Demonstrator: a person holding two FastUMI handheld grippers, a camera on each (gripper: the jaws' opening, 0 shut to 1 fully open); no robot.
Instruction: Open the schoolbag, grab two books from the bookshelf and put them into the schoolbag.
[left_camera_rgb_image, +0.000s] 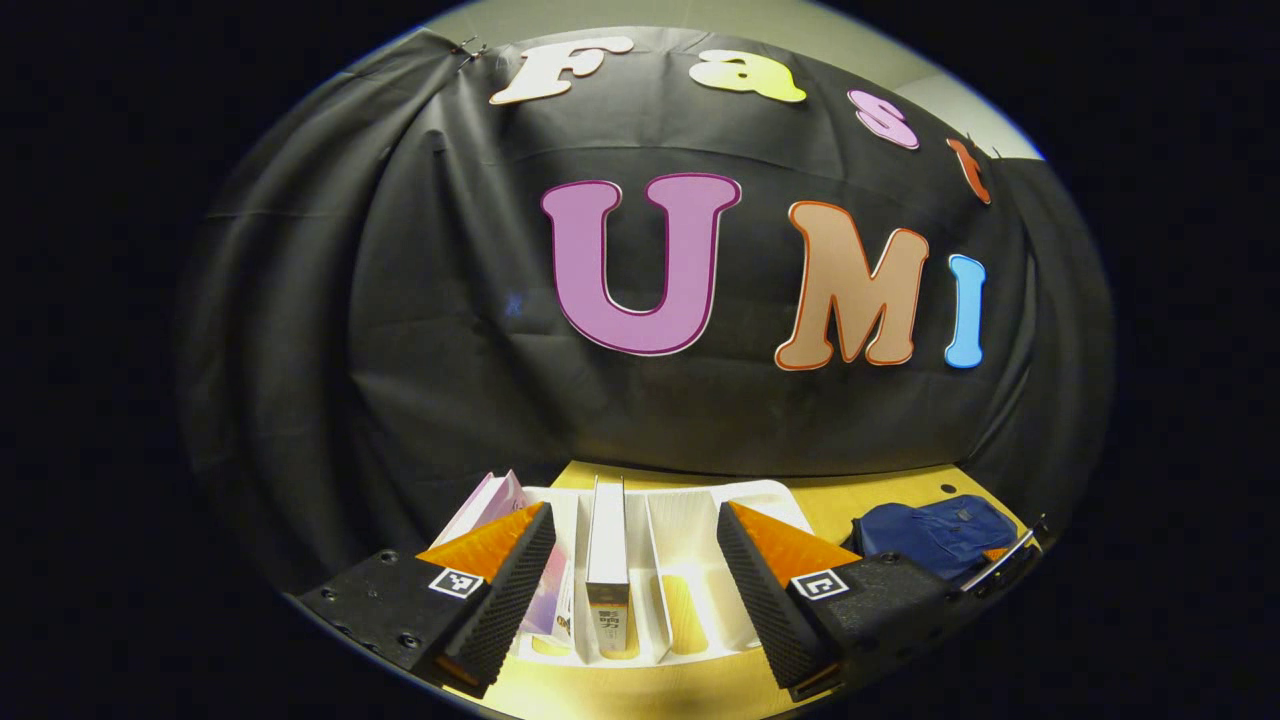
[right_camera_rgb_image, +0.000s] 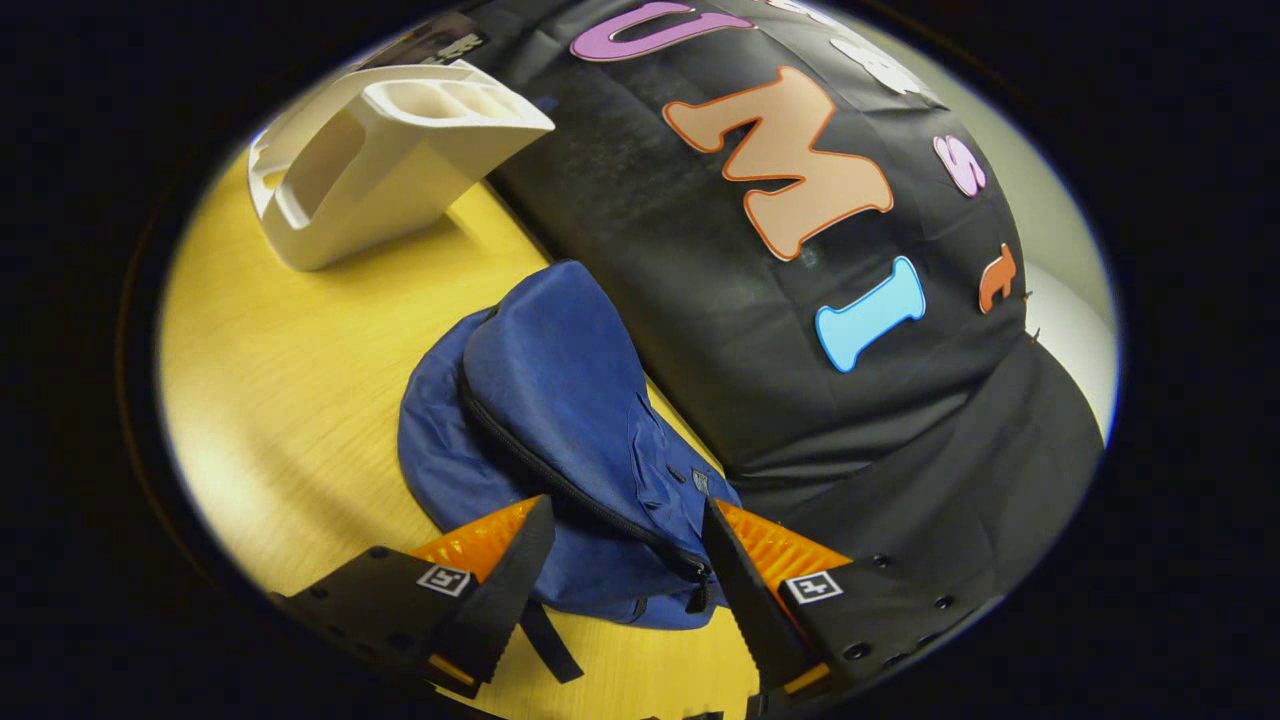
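In the left gripper view, the left gripper (left_camera_rgb_image: 636, 560) is hovering with its fingers apart in front of the white bookshelf (left_camera_rgb_image: 690, 540) on the yellow tabletop (left_camera_rgb_image: 640, 695), where a white book (left_camera_rgb_image: 607, 560) is standing upright in a slot. In the right gripper view, the right gripper (right_camera_rgb_image: 625, 570) is hanging over the blue schoolbag (right_camera_rgb_image: 560, 420), fingers spread to either side of its zipper pull (right_camera_rgb_image: 697, 590); the bag is lying flat and zipped against the booth wall.

No legible text, brand or number is found on any object. Small dark print is seen low on the spine of the upright book (left_camera_rgb_image: 607, 560) standing in the bookshelf (left_camera_rgb_image: 690, 540), but it is too small to be read. No label is made out on the schoolbag (right_camera_rgb_image: 560, 420).
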